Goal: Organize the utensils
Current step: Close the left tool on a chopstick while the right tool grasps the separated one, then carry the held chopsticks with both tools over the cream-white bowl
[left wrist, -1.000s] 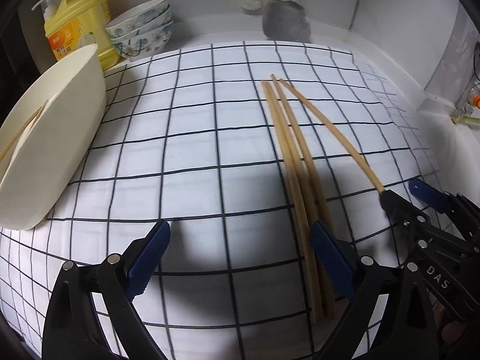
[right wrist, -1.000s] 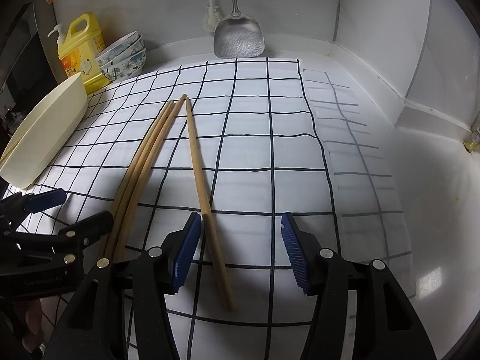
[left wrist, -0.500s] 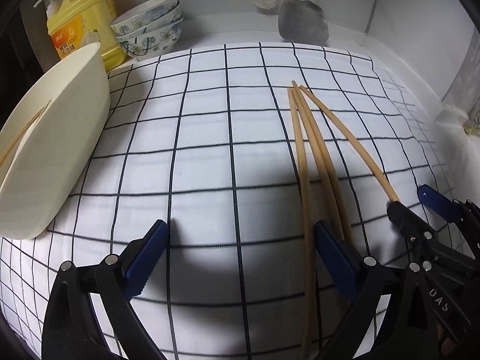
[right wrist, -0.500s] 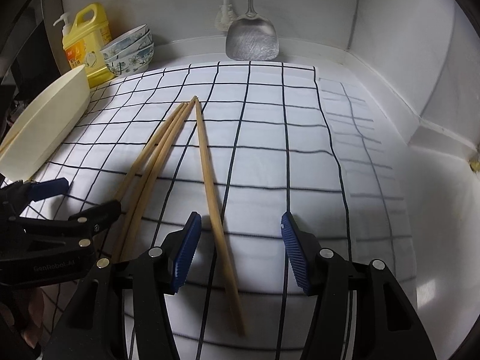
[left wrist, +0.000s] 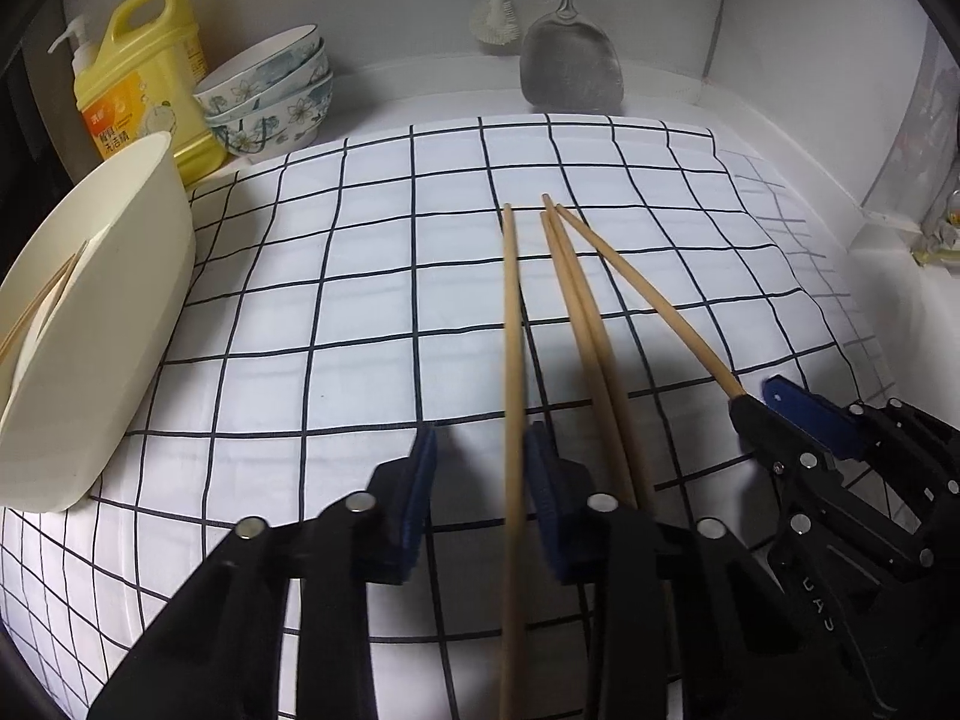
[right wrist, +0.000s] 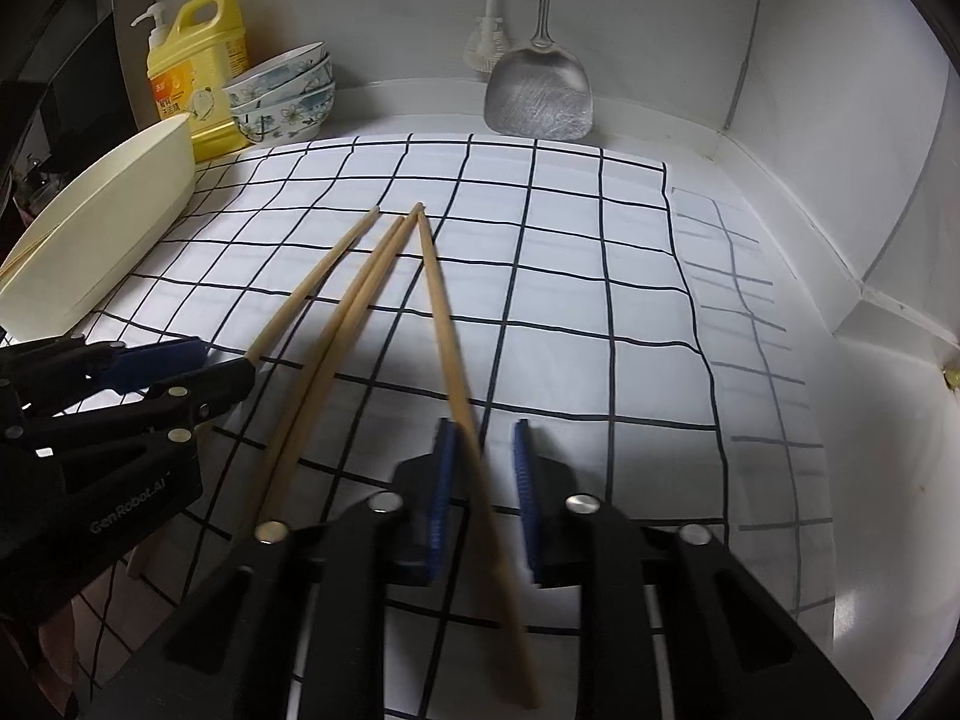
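Several wooden chopsticks lie on a checked cloth [left wrist: 360, 312]. The leftmost chopstick [left wrist: 511, 330] runs between the fingers of my left gripper [left wrist: 480, 480]. Its jaws are closing, and the stick lies against the right pad with a gap on the left. The rightmost chopstick [right wrist: 447, 324] passes between the pads of my right gripper [right wrist: 483, 480]. Those jaws are closing too; the stick sits by the left pad, clear of the right one. Two more chopsticks [left wrist: 576, 324] lie together between the grippers. A cream oblong bowl [left wrist: 120, 300] at the left holds chopsticks.
At the back left stand a yellow detergent bottle [left wrist: 144, 78] and a stack of flowered bowls [left wrist: 270, 96]. A metal spatula [left wrist: 570, 72] and a white brush [left wrist: 495, 12] hang on the back wall. White walls close in at the back and right.
Both grippers' jaws have narrowed from wide to close around one chopstick each. The leftmost chopstick has come away from the pair beside it.
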### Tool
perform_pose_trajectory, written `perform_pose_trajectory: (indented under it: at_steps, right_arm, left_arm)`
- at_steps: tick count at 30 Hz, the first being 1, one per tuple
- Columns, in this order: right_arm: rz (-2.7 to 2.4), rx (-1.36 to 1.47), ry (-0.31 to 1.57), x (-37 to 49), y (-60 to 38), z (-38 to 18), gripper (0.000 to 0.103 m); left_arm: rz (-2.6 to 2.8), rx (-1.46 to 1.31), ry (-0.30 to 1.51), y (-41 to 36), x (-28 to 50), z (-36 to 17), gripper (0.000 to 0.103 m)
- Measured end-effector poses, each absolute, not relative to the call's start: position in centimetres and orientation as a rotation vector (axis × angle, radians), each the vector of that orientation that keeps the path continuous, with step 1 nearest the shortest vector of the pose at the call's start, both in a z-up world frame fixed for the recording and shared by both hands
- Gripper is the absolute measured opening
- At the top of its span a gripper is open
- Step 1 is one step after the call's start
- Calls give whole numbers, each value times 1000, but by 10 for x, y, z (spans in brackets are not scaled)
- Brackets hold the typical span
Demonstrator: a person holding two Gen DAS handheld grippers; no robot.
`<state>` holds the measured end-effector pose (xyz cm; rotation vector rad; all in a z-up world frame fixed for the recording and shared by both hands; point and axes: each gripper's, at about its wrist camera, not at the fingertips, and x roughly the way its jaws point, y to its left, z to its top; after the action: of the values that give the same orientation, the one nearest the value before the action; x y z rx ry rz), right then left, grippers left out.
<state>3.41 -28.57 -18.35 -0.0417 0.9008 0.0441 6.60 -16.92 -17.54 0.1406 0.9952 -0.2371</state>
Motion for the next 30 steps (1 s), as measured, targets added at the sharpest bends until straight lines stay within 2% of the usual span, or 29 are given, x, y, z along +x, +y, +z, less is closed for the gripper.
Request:
perform_pose_trajectory:
  at_steps: [3, 4, 17, 30]
  right_arm:
    - [45, -45, 901, 34, -284, -183, 8]
    - [47, -45, 901, 34, -284, -183, 7]
    - [57, 50, 890, 12, -286, -156, 6]
    - [66, 78, 797, -25, -259, -73, 6]
  left_arm:
    - [-247, 147, 993, -171, 63, -175, 10]
    - [-247, 151, 992, -171, 63, -175, 8]
    - [-237, 96, 990, -151, 49, -152, 7]
    - [-186, 25, 885, -82, 10, -57, 7]
